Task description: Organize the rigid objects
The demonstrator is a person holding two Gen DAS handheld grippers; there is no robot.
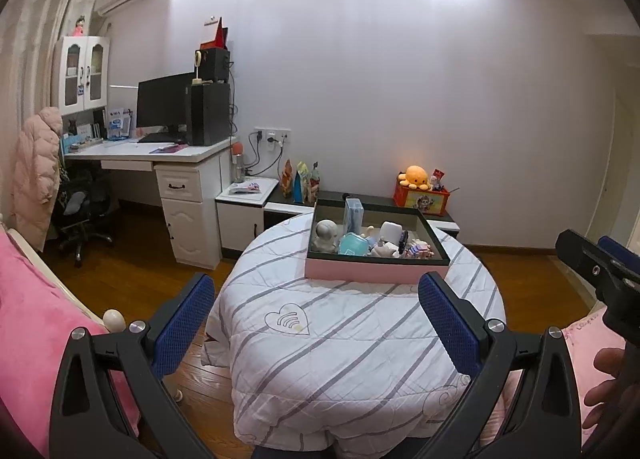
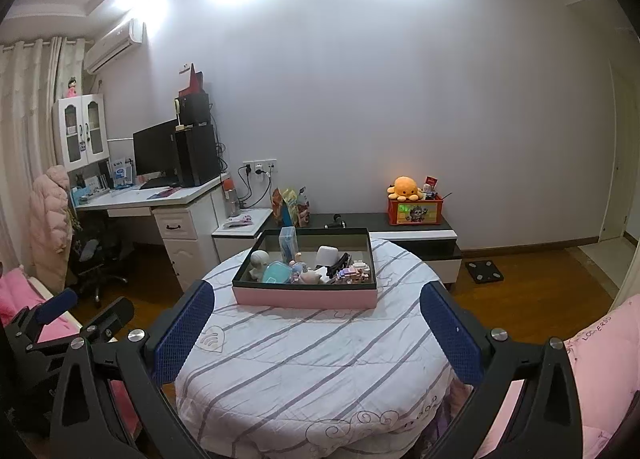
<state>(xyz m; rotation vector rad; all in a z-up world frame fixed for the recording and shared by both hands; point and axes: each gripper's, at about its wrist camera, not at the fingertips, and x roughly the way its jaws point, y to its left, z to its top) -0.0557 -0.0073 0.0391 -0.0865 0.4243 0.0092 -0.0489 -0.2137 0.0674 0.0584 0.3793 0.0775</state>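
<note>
Left gripper (image 1: 316,323) and right gripper (image 2: 316,335) level, side by side, aimed at pink tray (image 2: 306,297) on quilted table (image 2: 320,379) — jaws spread wide, both empty.

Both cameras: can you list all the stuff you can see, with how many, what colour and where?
tray: 1, pink with dark rim, on the far part of the table
small toys and boxes: several, mixed colours, crowded in the tray
table: 1, round, under a white cover with grey stripes, centre
octopus plush: 1, orange, on a red box by the wall
monitor: 1, black, on the white desk, left
jacket: 1, pink, hung at far left
left gripper: 1, black with blue fingers, open, empty
right gripper: 1, same, open, empty
</note>
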